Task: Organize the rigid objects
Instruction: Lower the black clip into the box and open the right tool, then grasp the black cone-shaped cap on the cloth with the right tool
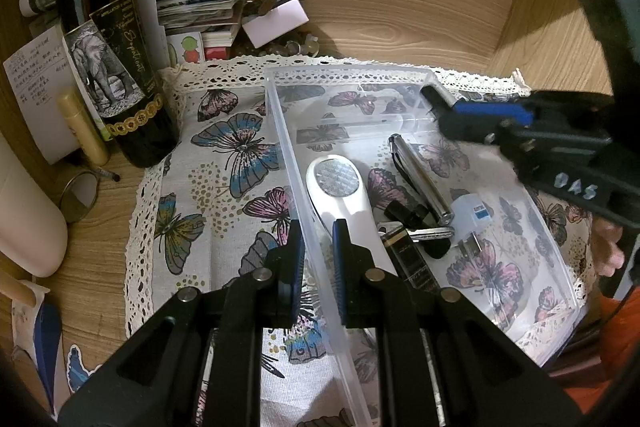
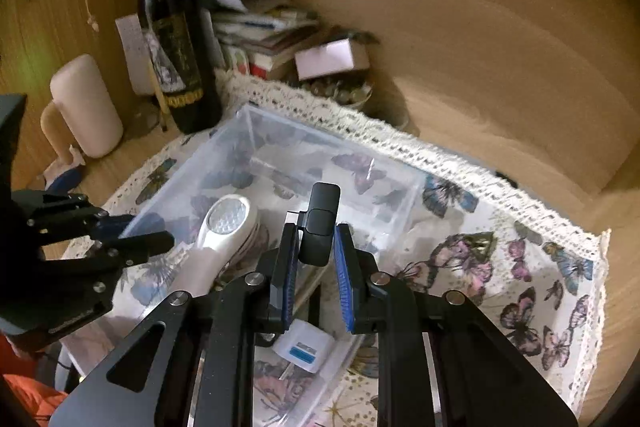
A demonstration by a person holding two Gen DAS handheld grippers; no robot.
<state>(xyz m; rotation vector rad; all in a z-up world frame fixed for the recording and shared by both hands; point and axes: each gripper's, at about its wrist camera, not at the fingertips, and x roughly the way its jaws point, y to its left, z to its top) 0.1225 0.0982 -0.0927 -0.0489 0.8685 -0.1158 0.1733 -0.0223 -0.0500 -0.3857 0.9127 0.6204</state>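
Right now your left gripper (image 1: pixel 316 251) is clamped on the near-left wall of the clear plastic bin (image 1: pixel 280 115), one blue pad outside the wall and one inside. The bin sits on the butterfly-print cloth (image 1: pixel 224 163) with its lace edge, on the wooden desk (image 1: pixel 92 287).

Your right gripper (image 2: pixel 316 247) is closed on a small black rectangular object (image 2: pixel 322 223), which stands upright between the blue pads and pokes out above them (what it is exactly, you cannot tell from either view). From the left wrist view the same gripper comes in from the right, over the far right part of the bin, with the black object sticking out past its tips.

Inside the bin lie the white handheld lamp (image 1: pixel 334 183) with its oval lens face up, against the left wall; the silver metal cylinder (image 1: pixel 422 179) just right of it, lying diagonally; a small black-and-gold case (image 1: pixel 408 259) near the front; and a white plug adapter (image 1: pixel 470 217) with a blue label. The silver cylinder and the adapter lie just beside each other.

Off the cloth to the left stand a dark wine bottle (image 1: pixel 116 67) with an elephant label and a pile of papers and booklets (image 1: pixel 200 15) behind it.
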